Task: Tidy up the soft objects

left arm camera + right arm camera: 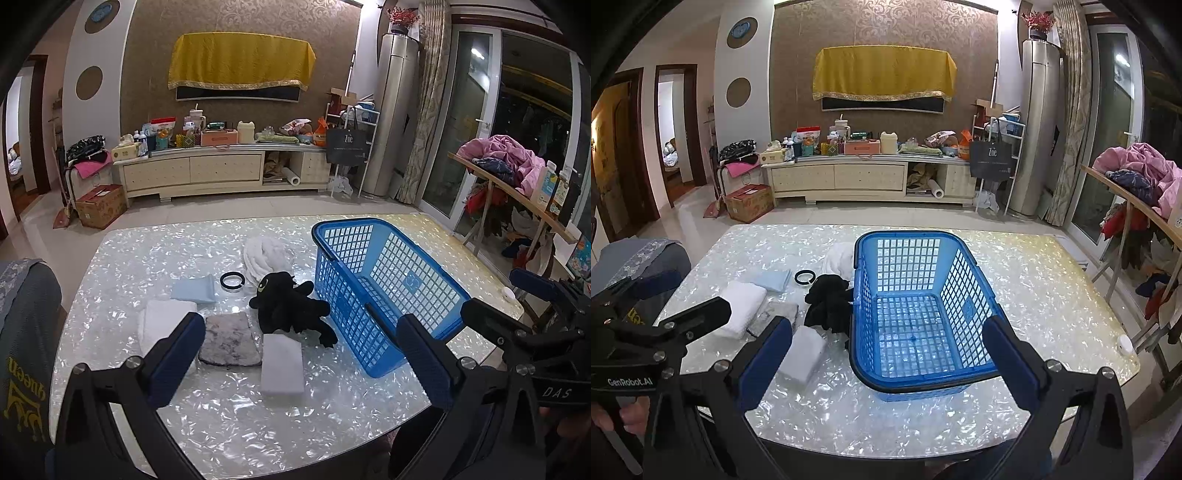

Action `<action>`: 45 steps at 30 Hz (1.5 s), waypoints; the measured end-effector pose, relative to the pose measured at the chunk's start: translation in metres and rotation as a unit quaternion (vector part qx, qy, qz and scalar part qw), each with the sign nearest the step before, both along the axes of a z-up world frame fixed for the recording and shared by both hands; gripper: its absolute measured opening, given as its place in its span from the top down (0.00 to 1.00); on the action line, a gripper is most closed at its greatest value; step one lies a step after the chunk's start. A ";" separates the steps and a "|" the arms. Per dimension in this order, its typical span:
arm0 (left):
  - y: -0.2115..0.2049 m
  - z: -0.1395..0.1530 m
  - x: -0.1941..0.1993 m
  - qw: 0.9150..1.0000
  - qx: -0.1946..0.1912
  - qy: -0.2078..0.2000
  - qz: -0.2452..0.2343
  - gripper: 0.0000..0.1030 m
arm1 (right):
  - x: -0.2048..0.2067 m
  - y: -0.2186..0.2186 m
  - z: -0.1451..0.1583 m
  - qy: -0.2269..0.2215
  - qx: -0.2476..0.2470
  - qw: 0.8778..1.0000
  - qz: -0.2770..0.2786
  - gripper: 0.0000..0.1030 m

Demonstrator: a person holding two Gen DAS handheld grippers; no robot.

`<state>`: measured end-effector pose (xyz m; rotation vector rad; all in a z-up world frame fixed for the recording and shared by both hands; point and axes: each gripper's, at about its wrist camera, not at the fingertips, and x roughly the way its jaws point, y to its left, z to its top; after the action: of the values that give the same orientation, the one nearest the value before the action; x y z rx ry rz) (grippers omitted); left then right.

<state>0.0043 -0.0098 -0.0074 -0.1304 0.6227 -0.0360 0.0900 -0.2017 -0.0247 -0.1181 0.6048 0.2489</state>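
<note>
Blue basket (pixel 916 306) sits empty beside the black plush (pixel 291 306).

Living room, artificial light. Back wall: brown patterned wallpaper (pixel 886 26), yellow cloth (pixel 884 72) draped over what's probably a wall TV. Below it a long cream cabinet (pixel 849 177), top cluttered with bottles and boxes. Cardboard box (pixel 748 203) on the pale tiled floor (pixel 820 214) at its left end. Open doorway (pixel 674 129) far left. Tall silver floor AC unit (pixel 1036 125) right of the cabinet, curtain (pixel 1071 110) and dark glass sliding doors (pixel 480 122) beyond. Clothes heaped on a wooden rack (pixel 506 184) at right.
</note>
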 end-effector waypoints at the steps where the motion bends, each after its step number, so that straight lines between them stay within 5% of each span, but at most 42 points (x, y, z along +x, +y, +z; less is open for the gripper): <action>1: 0.000 0.000 0.000 1.000 0.000 0.000 0.001 0.00 | 0.000 0.000 0.000 0.000 0.001 1.000 0.000 0.00; 45: -0.003 -0.001 -0.001 1.000 -0.003 0.002 -0.006 0.00 | -0.004 -0.001 -0.006 -0.002 0.004 1.000 -0.003 0.00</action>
<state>0.0029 -0.0129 -0.0084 -0.1330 0.6266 -0.0505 0.0857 -0.2026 -0.0304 -0.1086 0.6011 0.2445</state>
